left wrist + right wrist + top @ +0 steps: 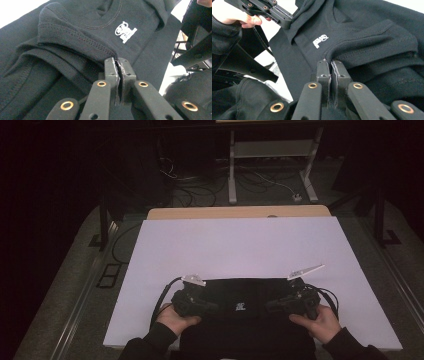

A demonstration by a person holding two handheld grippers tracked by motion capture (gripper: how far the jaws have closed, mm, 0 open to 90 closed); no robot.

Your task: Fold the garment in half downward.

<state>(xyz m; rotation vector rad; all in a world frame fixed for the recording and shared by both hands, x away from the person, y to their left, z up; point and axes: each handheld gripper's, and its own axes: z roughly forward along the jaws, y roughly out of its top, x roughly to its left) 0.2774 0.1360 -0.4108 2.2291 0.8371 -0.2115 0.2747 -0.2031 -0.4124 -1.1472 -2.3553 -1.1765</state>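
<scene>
A black garment (245,312) with a small white logo (240,307) lies at the near edge of the white sheet (240,250). My left gripper (212,307) is shut on the garment's left side; in the left gripper view the jaws pinch a stitched fold (75,37) at the tips (118,60), with the logo (125,31) beyond. My right gripper (270,306) is shut on the right side, and in the right gripper view its tips (330,61) clamp the black cloth (372,42) near the logo (320,41). The left gripper (288,22) grips the far edge there.
The white sheet covers a wooden table (235,212). Beyond the table stand a white desk frame (272,155) and loose cables (195,190) on the dark floor. Bare sheet extends ahead of the garment and to both sides.
</scene>
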